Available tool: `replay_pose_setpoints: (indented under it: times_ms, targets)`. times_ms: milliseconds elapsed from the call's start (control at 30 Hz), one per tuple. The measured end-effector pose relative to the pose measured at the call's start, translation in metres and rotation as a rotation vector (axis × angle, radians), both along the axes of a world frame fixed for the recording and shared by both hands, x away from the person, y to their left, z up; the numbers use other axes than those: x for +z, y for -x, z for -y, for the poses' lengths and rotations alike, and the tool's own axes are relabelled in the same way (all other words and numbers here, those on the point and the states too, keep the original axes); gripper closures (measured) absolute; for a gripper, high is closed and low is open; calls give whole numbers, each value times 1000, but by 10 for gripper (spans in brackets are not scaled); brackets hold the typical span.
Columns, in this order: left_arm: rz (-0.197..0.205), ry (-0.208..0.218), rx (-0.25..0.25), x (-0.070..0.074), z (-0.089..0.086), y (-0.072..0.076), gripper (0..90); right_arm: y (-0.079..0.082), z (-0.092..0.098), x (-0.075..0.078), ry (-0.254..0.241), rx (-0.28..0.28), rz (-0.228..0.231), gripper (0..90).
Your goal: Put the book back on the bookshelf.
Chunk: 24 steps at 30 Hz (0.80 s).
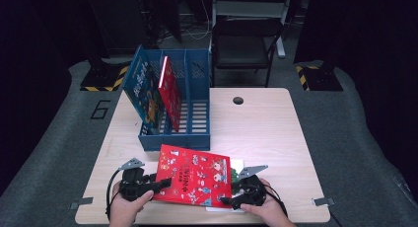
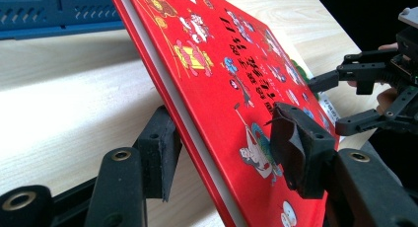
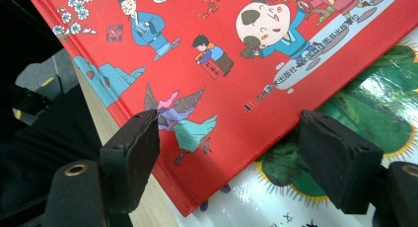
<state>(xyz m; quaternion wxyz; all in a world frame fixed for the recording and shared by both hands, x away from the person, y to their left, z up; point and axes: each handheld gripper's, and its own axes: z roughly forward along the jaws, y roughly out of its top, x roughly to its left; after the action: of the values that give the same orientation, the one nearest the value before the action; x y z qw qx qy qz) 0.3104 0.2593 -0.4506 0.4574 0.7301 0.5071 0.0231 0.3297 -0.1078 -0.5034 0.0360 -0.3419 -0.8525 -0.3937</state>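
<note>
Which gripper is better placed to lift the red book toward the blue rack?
Left. The left gripper already straddles the red book edge, one jaw either side. The right gripper stands open at its corner, gripping nothing. Blue rack sits ahead, left.

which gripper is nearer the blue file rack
Left. The left gripper sits at the red book's left edge, in front of the blue file rack. The right gripper is at the book's lower right corner, farther from the rack.
</note>
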Motion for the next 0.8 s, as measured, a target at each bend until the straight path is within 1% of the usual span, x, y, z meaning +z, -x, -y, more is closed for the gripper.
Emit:
replay_pose_setpoints:
  times_ms: [67, 100, 133, 167, 200, 233, 267, 333, 367, 433, 467, 567, 600, 700, 733, 767, 800]
  targets:
    - [-1, 1, 0, 2, -1, 0, 460, 0, -1, 0, -5, -1, -3, 240]
    - [1, 3, -9, 3, -2, -1, 460, 0, -2, 0, -2, 1, 7, 237]
    - [9, 3, -4, 4, -2, 0, 459, 0, -3, 0, -6, 8, 4, 232]
    - [4, 5, -13, 5, -3, 0, 456, 1, -4, 0, 0, 5, 4, 229]
    - [13, 8, -12, 6, -3, 0, 450, 1, -5, -1, -3, -1, 6, 228]
    - [12, 8, -23, 8, -4, 0, 442, 1, -6, -1, -5, 2, 11, 227]
    - [17, 12, -18, 9, -3, 1, 439, 1, -6, -1, -3, 5, 7, 227]
    - [18, 14, -27, 13, -3, 2, 427, 0, -8, -1, -9, 2, 11, 225]
    - [21, 14, -35, 15, -4, 2, 423, 1, -9, -1, -13, -4, 5, 225]
    - [36, 13, -35, 18, -2, 3, 425, 0, -10, -1, -17, -4, 11, 224]
    - [34, 6, -46, 19, -3, 3, 426, 0, -10, -1, -18, -1, 15, 222]
    - [56, 3, -41, 23, -3, 4, 465, -1, -11, -1, -32, -3, 10, 223]
    - [55, 1, -46, 24, -4, 3, 481, -1, -12, -1, -37, -6, 14, 223]
    - [66, -2, -41, 26, -4, 2, 514, -2, -13, -1, -47, -8, 24, 223]
    - [57, -6, -46, 27, -5, 1, 516, -2, -14, -1, -51, -11, 20, 223]
    - [55, -4, -50, 28, -6, 0, 521, -2, -14, -1, -54, -7, 34, 223]
    - [54, -2, -51, 29, -6, -1, 524, -3, -14, 0, -59, -1, 37, 222]
